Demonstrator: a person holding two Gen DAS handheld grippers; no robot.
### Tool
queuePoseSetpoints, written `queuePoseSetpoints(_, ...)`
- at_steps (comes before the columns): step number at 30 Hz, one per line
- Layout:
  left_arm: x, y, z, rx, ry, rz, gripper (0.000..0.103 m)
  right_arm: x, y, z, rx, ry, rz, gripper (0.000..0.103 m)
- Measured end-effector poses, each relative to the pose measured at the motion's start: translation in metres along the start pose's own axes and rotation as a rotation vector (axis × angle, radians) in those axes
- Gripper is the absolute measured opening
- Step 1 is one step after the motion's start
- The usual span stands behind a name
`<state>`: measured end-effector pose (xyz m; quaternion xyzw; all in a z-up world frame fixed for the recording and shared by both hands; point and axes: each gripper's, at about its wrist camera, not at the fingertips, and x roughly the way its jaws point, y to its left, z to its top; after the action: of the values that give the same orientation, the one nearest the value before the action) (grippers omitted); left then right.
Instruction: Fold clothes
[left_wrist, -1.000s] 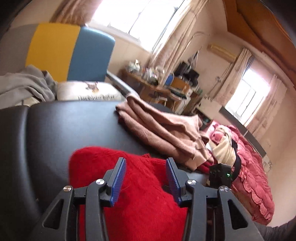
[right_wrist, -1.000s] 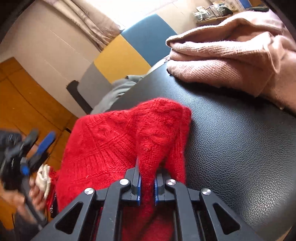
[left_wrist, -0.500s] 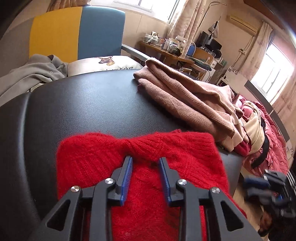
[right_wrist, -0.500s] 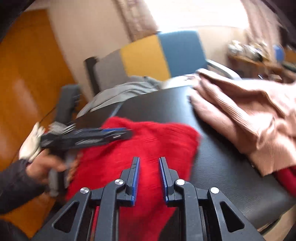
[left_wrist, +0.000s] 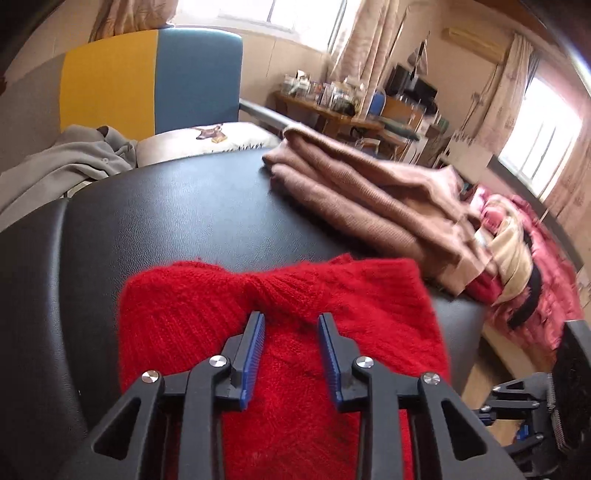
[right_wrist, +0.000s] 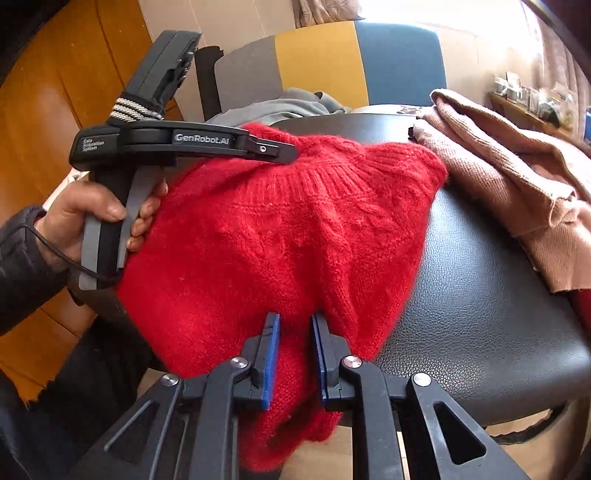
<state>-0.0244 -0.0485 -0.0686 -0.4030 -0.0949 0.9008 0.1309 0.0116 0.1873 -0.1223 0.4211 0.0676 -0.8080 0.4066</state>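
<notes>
A fuzzy red knit sweater (left_wrist: 280, 317) lies on a black leather seat (left_wrist: 166, 218), its near part hanging over the front edge; it also shows in the right wrist view (right_wrist: 288, 236). My left gripper (left_wrist: 291, 325) is open just above the sweater near its ribbed collar, holding nothing. The same gripper appears from the side in the right wrist view (right_wrist: 280, 153), over the sweater's far edge. My right gripper (right_wrist: 295, 325) is open low over the sweater's hanging near part, with cloth showing between the jaws but not pinched.
A folded pink-brown sweater (left_wrist: 373, 195) lies on the seat's right side, also visible in the right wrist view (right_wrist: 517, 177). A grey garment (left_wrist: 62, 162) and a white cushion (left_wrist: 207, 140) lie behind, before a yellow-blue chair back (left_wrist: 147, 81). A red-covered bed (left_wrist: 532, 251) stands right.
My right gripper let go of the red sweater and opened, then drew back lower. My left gripper narrowed a little and came down over the sweater, which now lies spread flatter.
</notes>
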Motion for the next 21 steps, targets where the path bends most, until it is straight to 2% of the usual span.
queuePoseSetpoints(4,-0.035,0.01,-0.009,-0.02,-0.074,-0.032,0.036,-0.014,-0.001,0.017,0.044,-0.034,0.019,0.02)
queuePoseSetpoints(9,-0.062,0.005,-0.033,0.057,-0.12,-0.015,0.036,-0.022,-0.009,0.066,0.114,-0.15,-0.033,0.048)
queuePoseSetpoints(12,-0.065,-0.003,-0.052,0.088,-0.123,-0.021,0.036,0.001,-0.025,0.089,0.219,-0.166,-0.051,0.05)
queuePoseSetpoints(15,-0.054,-0.01,-0.072,0.096,-0.082,-0.049,0.037,0.038,-0.049,0.095,0.362,-0.113,-0.014,0.05)
queuePoseSetpoints(16,-0.049,-0.012,-0.079,0.095,-0.067,-0.059,0.037,0.044,-0.054,0.091,0.366,-0.121,-0.046,0.048)
queuePoseSetpoints(17,-0.044,-0.013,-0.086,0.087,-0.068,-0.073,0.037,0.05,-0.059,0.088,0.37,-0.128,-0.077,0.038)
queuePoseSetpoints(18,-0.04,-0.014,-0.091,0.081,-0.071,-0.082,0.037,0.056,-0.064,0.085,0.374,-0.136,-0.108,0.023)
queuePoseSetpoints(20,-0.036,-0.02,-0.096,0.093,-0.095,-0.061,0.037,0.067,-0.073,0.078,0.382,-0.154,-0.166,0.002)
queuePoseSetpoints(21,-0.035,-0.02,-0.097,0.083,-0.099,-0.062,0.037,0.068,-0.077,0.075,0.389,-0.179,-0.168,0.0)
